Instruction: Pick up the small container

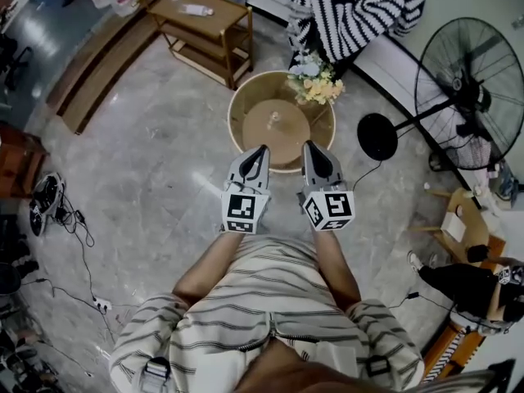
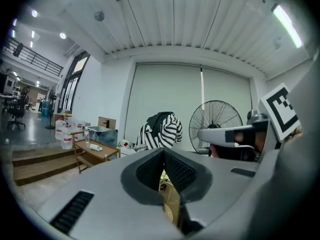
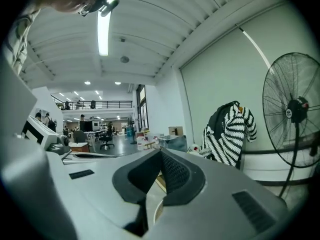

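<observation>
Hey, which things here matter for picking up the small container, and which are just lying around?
For the job:
- small container, on the round table
- left gripper, fingers shut
- right gripper, fingers shut

Just lying about:
- flowers
- standing fan
- wooden shelf cart
- striped garment

A grey marbled floor [image 1: 147, 162] spreads under a round wooden worktop [image 1: 239, 109]. A two-shelf wooden trolley [image 1: 205, 35] stands beyond it, with low wooden steps [image 1: 90, 72] further left. A black pedestal fan [image 1: 471, 105] stands at the right, near a black-and-white striped garment [image 1: 352, 6] (its support can't be made out). Overhead is a ribbed white ceiling [image 2: 200, 19] with long strip lights [image 3: 103, 31] — pale walls below.
</observation>
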A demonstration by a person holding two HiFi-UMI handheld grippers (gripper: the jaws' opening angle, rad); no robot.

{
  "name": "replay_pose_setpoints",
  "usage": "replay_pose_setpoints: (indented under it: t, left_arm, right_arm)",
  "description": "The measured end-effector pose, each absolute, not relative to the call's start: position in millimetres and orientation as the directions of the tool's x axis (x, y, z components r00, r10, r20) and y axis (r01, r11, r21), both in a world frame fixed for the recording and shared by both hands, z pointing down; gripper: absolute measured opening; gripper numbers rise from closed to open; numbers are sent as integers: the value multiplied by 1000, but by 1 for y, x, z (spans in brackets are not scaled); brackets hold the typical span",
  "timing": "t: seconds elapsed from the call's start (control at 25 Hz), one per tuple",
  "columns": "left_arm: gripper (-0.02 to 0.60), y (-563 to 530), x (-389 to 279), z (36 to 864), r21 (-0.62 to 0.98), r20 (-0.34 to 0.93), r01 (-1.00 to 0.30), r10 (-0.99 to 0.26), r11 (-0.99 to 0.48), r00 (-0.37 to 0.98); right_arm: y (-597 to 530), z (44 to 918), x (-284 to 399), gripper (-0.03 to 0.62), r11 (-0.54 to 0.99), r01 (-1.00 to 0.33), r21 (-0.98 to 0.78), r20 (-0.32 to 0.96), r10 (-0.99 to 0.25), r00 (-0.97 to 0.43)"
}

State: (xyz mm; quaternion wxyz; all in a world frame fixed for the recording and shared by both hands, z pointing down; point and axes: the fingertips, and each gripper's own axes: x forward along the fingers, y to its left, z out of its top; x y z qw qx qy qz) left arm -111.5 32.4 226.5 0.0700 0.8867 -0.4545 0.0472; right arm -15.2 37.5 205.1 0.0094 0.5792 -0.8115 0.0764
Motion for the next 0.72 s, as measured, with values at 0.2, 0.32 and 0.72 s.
replay_pose_setpoints:
  t: [0.2,0.32,0.72]
  left_arm:
    - [2,2,-104,245,97,166,-799,-782,-593,600]
    - [2,-12,-94,260,107,187,-796,-774,-596,605]
    - [2,-78,-54,320,117,281,-830,-783,-546,555]
  right_arm:
    - [15,219,-13,9,305,-948,-91,115,-942,-314]
    - [4,233,-5,9,296,-951,-91,143,-941,-306]
    - [-58,298,41,9,318,-937,-143,243,-907,-345]
